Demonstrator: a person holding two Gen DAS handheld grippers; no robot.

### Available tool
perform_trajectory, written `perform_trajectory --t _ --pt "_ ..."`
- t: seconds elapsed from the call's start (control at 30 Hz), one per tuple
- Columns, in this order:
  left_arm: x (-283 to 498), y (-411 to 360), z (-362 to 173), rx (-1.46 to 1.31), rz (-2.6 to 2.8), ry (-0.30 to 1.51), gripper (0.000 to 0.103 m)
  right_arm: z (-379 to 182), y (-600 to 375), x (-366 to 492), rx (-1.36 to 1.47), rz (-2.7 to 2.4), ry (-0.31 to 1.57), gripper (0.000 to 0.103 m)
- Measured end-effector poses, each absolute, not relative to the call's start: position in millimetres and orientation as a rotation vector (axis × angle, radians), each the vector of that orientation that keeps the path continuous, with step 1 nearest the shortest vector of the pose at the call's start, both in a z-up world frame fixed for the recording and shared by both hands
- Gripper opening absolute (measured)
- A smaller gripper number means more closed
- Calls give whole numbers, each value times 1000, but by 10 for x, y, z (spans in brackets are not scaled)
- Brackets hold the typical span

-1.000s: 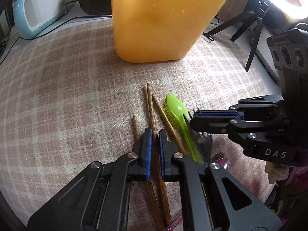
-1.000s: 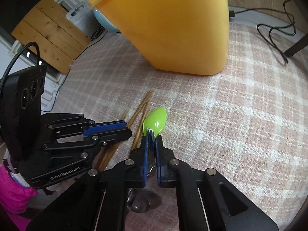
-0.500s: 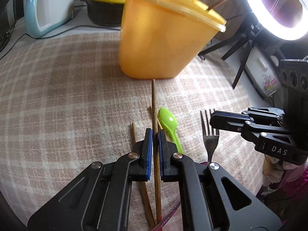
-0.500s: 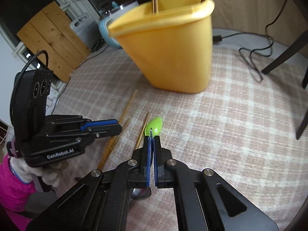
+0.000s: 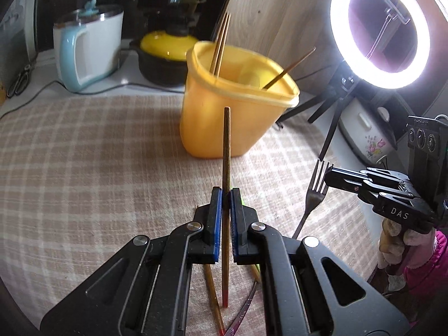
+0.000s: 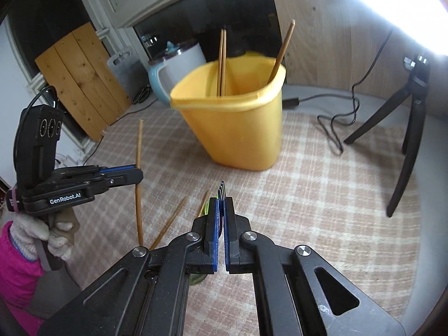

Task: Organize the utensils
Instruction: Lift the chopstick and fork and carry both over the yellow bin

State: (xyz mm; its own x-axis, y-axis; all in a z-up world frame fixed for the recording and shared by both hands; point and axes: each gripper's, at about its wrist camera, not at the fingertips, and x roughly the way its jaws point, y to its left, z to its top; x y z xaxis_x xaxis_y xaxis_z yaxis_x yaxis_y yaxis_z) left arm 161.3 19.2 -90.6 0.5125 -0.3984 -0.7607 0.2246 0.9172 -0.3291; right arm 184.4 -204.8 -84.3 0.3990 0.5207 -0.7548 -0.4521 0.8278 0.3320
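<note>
Where checked cloth (image 5: 84, 168) ends: kettle (image 5: 86, 53), ring light (image 5: 379, 30).

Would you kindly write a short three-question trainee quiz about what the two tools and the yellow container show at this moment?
1. True or false: the left tool grips a brown wooden chopstick.
2. Which utensil does the right tool hold: (a) green plastic spoon, (b) metal fork, (c) knife?
3. How many wooden chopsticks stand in the yellow plastic container?

Key:
1. True; it is clamped on the stick, off the checked tablecloth.
2. (b).
3. Three: a pair on one side, a single one leaning opposite.
</note>
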Motion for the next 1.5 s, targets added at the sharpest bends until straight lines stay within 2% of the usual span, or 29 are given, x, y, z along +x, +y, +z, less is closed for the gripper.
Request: perform_trajectory --t 0.7,1.5 --pt "1531 281 -324 -204 -400 812 3 -296 -2173 1665 44 552 824 2" --pt "2083 581 449 -256 -375 593 3 435 -2323 1817 64 466 629 2"
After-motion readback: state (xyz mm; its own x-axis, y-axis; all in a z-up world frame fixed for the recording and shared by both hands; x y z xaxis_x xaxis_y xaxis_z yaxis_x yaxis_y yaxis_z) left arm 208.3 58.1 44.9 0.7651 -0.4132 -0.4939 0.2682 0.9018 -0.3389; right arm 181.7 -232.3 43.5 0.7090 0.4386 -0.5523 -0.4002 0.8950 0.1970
